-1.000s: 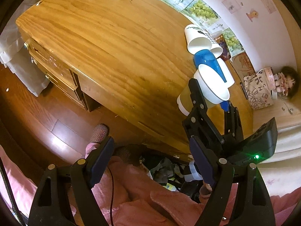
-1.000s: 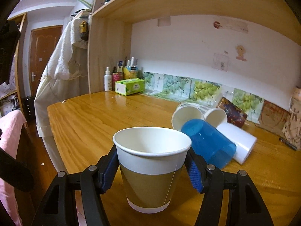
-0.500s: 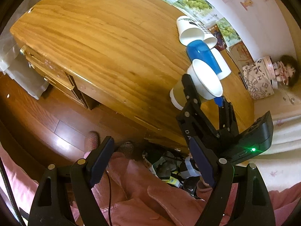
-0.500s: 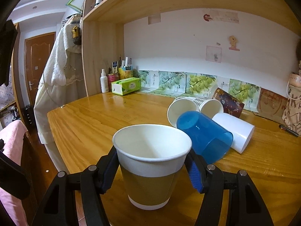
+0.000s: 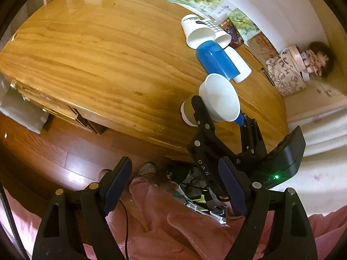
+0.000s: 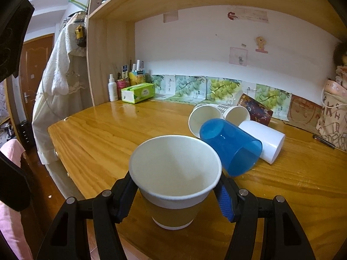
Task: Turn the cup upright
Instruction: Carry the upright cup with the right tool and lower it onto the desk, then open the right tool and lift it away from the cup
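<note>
Right gripper clasps a paper cup by its upper wall, mouth up and tilted slightly toward the lens, its base at or just above the tabletop near the front edge; contact cannot be told from here. Behind it lie a blue cup and three white cups on their sides, bunched and touching.

From the left wrist, the left gripper hangs wide and empty off the tabletop above a pink-clad lap. Ahead of it the right gripper holds the paper cup close to the tabletop's edge, with the blue cup just beyond.

Judged from this, the cup is upright or nearly so and setting it down is the step in hand: level the rim, lower until the whole base sits flat, well in from the edge, then part the fingers evenly and draw straight back without nudging the thin wall or the blue cup.
</note>
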{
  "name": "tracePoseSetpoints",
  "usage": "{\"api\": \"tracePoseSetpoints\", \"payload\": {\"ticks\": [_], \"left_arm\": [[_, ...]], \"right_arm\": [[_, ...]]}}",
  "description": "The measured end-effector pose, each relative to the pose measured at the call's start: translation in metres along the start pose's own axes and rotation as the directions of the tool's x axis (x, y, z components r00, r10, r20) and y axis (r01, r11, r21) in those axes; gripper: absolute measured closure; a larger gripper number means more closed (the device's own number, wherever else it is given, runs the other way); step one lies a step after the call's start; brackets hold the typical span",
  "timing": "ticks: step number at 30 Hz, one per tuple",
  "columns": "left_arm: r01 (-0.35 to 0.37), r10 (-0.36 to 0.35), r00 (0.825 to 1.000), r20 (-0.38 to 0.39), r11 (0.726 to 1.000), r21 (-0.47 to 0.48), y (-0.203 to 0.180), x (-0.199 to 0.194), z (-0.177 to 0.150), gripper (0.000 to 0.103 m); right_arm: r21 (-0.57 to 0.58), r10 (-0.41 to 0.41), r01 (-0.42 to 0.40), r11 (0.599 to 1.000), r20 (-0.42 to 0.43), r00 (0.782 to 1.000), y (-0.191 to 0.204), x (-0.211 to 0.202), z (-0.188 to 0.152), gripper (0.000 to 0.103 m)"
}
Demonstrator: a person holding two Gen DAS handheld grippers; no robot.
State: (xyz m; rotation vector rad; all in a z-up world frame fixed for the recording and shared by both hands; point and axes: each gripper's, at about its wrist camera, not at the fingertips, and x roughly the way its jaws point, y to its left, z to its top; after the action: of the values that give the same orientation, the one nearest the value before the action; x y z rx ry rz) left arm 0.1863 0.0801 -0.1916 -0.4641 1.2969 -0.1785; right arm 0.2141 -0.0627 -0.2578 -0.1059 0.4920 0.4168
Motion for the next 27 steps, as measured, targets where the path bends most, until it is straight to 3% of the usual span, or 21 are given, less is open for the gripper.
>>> {"api": "tracePoseSetpoints", "payload": {"ticks": [8, 11, 14, 21, 27], "left_arm": [[0.042, -0.042, 0.999, -0.011, 0.996, 0.083, 0.012, -0.009, 0.002, 0.018], [0.041, -0.039, 0.999, -0.020, 0.992, 0.122, 0.017, -0.014, 0.000, 0.018], [0.046, -0.043, 0.999, -0.029, 0.988, 0.148, 0.026, -0.019, -0.003, 0.018], [0.031, -0.024, 0.999, -0.040, 0.982, 0.189, 0.049, -0.026, -0.012, 0.018], [0.028, -0.016, 0.998, -0.054, 0.975, 0.223, 0.056, -0.024, -0.019, 0.018]], "right_arm": [[0.040, -0.094, 0.095, 0.995, -0.011, 0.995, 0.009, -0.002, -0.001, 0.035], [0.078, -0.106, 0.109, 0.991, -0.044, 0.993, 0.011, -0.001, -0.003, 0.020], [0.099, -0.136, 0.142, 0.985, -0.061, 0.989, 0.016, -0.003, -0.007, 0.020], [0.163, -0.189, 0.216, 0.963, -0.165, 0.968, 0.030, -0.016, -0.025, 0.020], [0.262, -0.147, 0.229, 0.937, -0.297, 0.944, 0.034, -0.045, -0.040, 0.019]]}}
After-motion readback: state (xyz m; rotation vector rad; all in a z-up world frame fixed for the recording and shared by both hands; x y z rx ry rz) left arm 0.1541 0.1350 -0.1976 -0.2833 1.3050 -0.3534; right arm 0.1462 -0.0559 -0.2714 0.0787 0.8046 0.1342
